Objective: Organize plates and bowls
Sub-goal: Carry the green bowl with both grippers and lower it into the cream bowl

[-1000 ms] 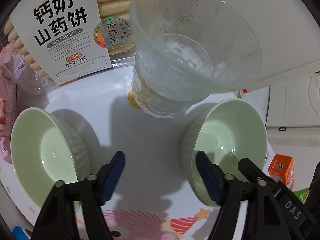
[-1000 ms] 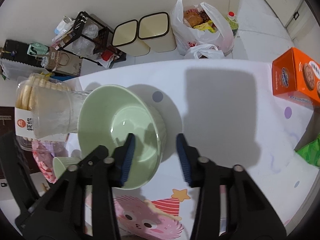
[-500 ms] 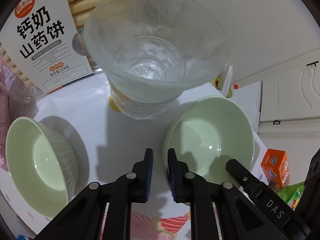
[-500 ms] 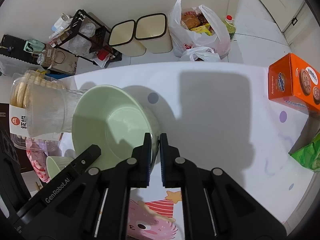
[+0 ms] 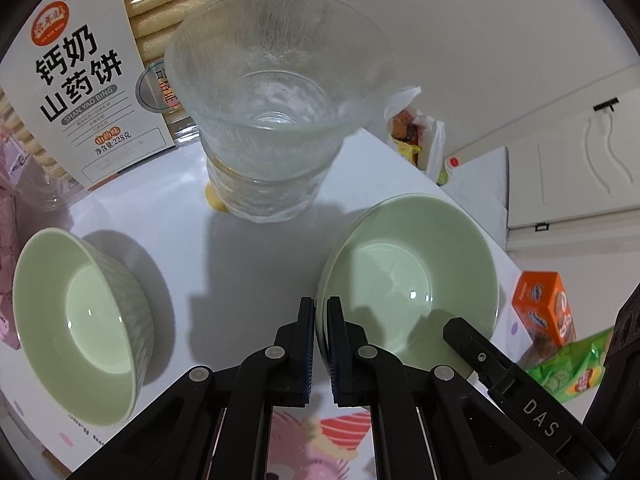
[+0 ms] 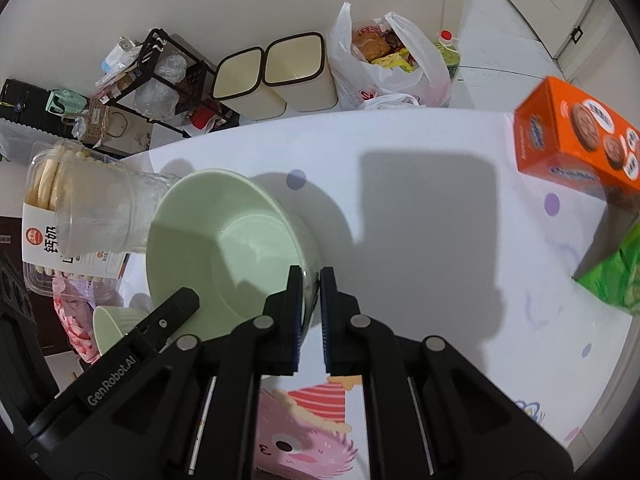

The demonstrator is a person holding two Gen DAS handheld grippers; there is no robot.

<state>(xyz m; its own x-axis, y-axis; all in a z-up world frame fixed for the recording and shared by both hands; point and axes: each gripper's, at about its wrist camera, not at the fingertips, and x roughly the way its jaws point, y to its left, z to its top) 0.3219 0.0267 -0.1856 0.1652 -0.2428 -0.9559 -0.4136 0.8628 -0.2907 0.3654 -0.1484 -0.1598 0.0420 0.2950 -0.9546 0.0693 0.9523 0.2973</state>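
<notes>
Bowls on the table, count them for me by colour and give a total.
Green bowls: 2, the wide green bowl and the ribbed green bowl
Clear glass bowls: 2, stacked
Total: 4

wall: white | floor: pale | twin bins (image 6: 276, 72) | wire rack (image 6: 160, 76)
</notes>
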